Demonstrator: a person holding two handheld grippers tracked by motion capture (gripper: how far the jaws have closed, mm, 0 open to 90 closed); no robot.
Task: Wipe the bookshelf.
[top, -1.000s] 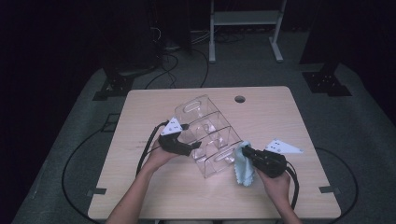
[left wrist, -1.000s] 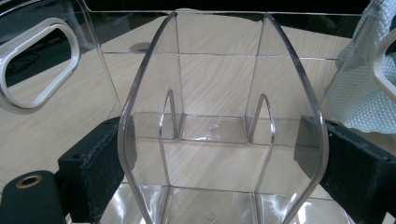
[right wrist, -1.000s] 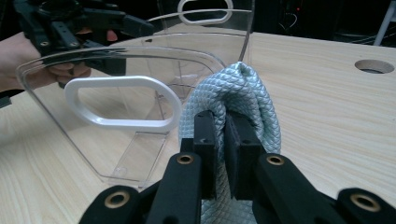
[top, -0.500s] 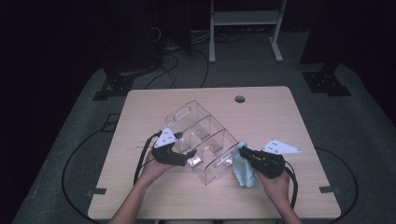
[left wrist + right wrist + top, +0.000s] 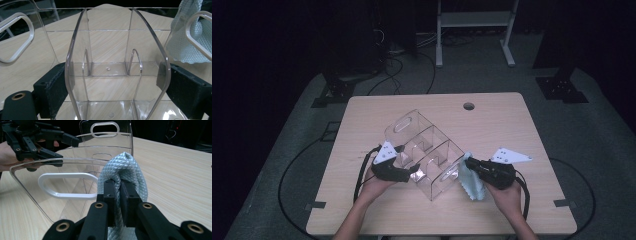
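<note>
The left claw (image 5: 414,172) has slid along the clear plastic organizer (image 5: 424,152) over the last second, from the side wall toward the near corner of the box, and the box has turned with it, so that its long axis now runs more steeply from the back of the table toward the front edge; in the left gripper view the two black pads (image 5: 56,87) stand wide, one against each outer face of a curved end wall, so the claw grips the organizer across that wall. The right claw (image 5: 468,162) has kept its place, jaws pinched tight on a pale blue cloth (image 5: 472,180), whose fold bulges above the fingertips (image 5: 110,192) in the right gripper view.

The turn brings the handled end wall of the box up against the cloth, which looks like a set-up for wiping that wall, with the left claw steadying the box.

The organizer sits in the middle of the table (image 5: 532,130), nearer the front edge than the back; the cloth hangs just beside its right near end. Both forearms come in from the front edge, the left hand (image 5: 377,187) angled inward to the box, the right hand (image 5: 507,192) angled inward likewise, its claw held level and pointing left.
</note>
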